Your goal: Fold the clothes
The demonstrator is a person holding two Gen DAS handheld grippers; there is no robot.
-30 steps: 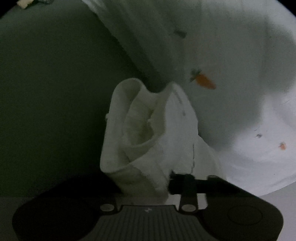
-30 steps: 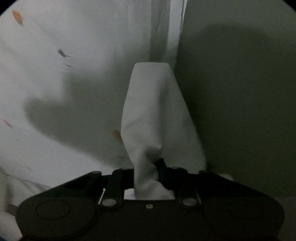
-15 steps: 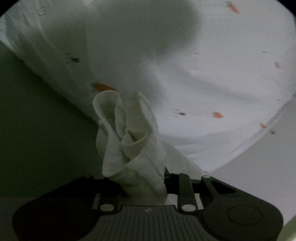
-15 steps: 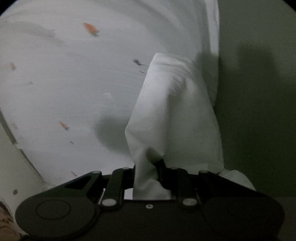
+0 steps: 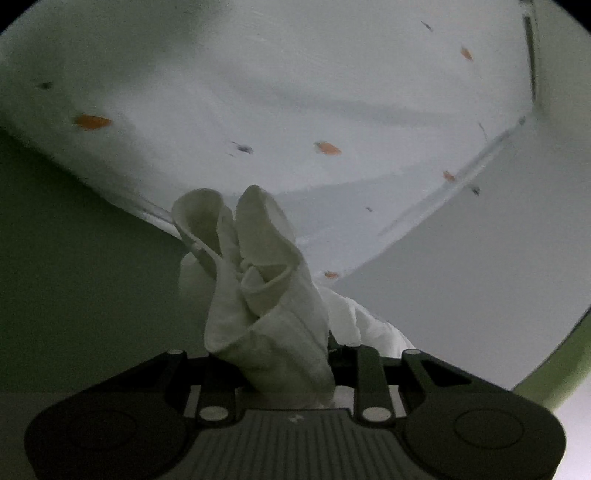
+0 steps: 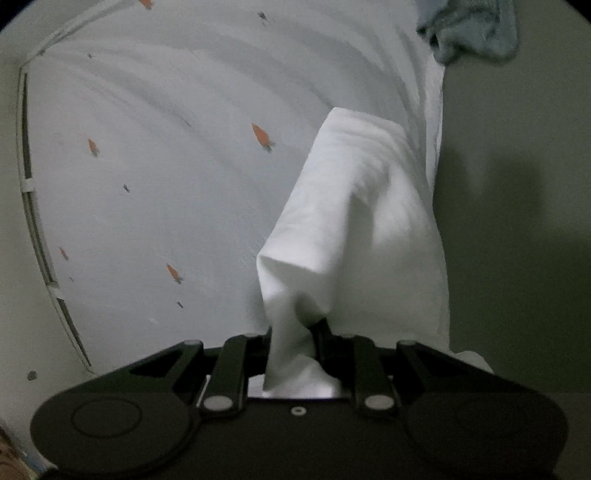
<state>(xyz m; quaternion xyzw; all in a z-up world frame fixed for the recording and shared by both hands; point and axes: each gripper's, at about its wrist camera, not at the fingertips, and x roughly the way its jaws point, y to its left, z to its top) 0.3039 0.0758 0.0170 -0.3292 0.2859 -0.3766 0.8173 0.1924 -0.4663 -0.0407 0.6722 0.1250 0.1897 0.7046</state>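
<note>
A white garment with small orange carrot prints (image 5: 325,92) lies spread over a green surface and also fills the right wrist view (image 6: 166,166). My left gripper (image 5: 284,354) is shut on a bunched, rolled fold of its white fabric (image 5: 258,288). My right gripper (image 6: 295,343) is shut on another bunched fold of the same garment (image 6: 354,221). Both folds stand up in front of the cameras and hide the fingertips. A seam or hem edge shows at the right in the left wrist view (image 5: 461,184) and at the left in the right wrist view (image 6: 33,206).
The green surface (image 5: 74,277) shows left of the garment in the left wrist view and to the right in the right wrist view (image 6: 517,221). A grey-blue crumpled cloth (image 6: 472,33) lies at the top right.
Both grippers have carried their held folds inward over the garment. The green surface has shrunk in both views and the printed white fabric now fills most of them.
</note>
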